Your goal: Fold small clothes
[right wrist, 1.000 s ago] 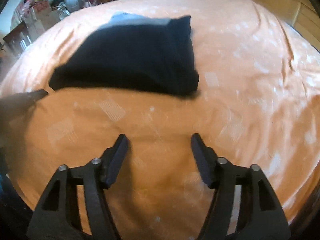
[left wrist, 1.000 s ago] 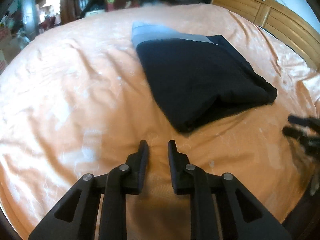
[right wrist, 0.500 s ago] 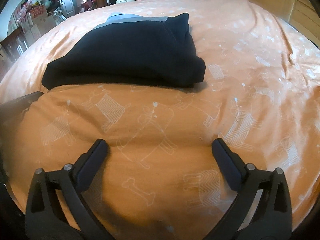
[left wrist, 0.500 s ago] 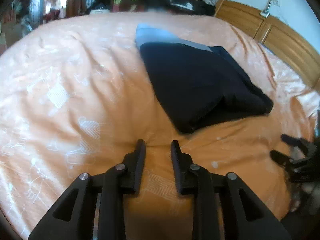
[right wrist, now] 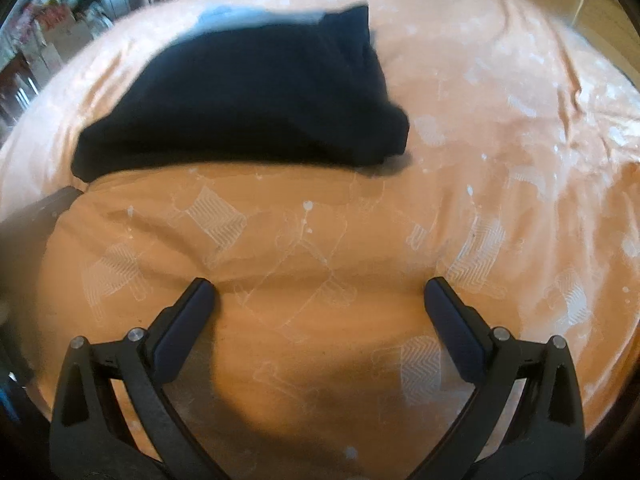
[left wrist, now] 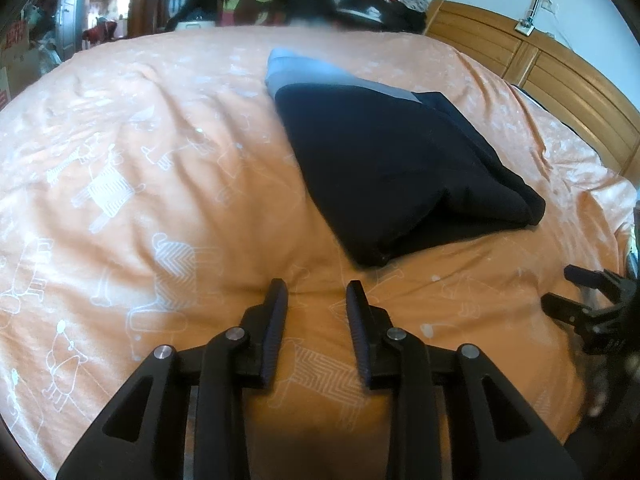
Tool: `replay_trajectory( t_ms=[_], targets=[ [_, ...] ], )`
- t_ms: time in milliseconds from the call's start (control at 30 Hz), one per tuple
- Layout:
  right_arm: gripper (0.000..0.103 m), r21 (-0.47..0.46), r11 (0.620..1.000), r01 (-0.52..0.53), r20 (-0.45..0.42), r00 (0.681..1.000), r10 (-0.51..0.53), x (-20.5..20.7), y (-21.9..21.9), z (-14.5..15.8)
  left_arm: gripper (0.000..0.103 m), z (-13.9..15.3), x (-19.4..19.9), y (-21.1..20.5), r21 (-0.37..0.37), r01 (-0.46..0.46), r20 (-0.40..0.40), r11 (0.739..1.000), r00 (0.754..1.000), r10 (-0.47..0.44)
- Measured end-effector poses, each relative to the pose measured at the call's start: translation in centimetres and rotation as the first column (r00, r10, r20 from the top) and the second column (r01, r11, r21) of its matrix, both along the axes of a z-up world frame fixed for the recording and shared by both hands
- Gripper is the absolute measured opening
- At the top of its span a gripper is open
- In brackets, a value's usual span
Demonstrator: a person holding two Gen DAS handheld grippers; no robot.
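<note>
Left wrist view: since the earlier frame the left tongs [left wrist: 316,298] have parted slightly to a narrow gap, holding nothing, low over the orange bed cover [left wrist: 132,168]. Folded dark garment [left wrist: 396,164] lies mid-bed, well apart, light blue band at its far end. Right tongs [left wrist: 576,292] partly cut off at the edge.

Right wrist view: right tongs [right wrist: 320,294] spread wide, empty. Garment [right wrist: 256,100] blurred; fold looks complete, judging by its compact shape.
</note>
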State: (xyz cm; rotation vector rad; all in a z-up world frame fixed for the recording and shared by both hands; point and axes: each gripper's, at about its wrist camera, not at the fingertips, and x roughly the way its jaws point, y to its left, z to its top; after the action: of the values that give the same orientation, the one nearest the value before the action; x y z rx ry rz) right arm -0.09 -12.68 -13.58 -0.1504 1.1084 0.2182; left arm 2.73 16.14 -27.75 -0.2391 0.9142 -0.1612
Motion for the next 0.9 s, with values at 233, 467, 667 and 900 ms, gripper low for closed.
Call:
replay_trajectory(
  t_ms=[233, 467, 667, 900],
  targets=[
    [0.103, -0.001, 0.998, 0.061, -0.108, 0.992, -0.061, 2.6, 0.2, -0.3, 0.032, 0.1, 0.0, -0.1, -0.002, 0.000, 0.000, 1.000, 1.000, 0.000],
    [0.103, 0.032, 0.999, 0.030, 0.150, 0.988, -0.034, 0.1, -0.1, -1.1, 0.044, 0.0, -0.4, 0.3, -0.064, 0.014, 0.018, 0.998, 1.000, -0.013],
    [0.103, 0.044, 0.999, 0.018, 0.199, 0.980, -0.026, -0.5, -0.3, -1.6, 0.072, 0.3, -0.2, -0.4, -0.113, 0.077, 0.020, 0.991, 0.997, -0.075],
    [0.103, 0.057, 0.998, 0.016, 0.205, 0.978, -0.027, -0.8, -0.3, -1.3, 0.103, 0.4, 0.1, -0.1, -0.261, 0.141, 0.030, 0.955, 0.990, -0.138]
  ],
)
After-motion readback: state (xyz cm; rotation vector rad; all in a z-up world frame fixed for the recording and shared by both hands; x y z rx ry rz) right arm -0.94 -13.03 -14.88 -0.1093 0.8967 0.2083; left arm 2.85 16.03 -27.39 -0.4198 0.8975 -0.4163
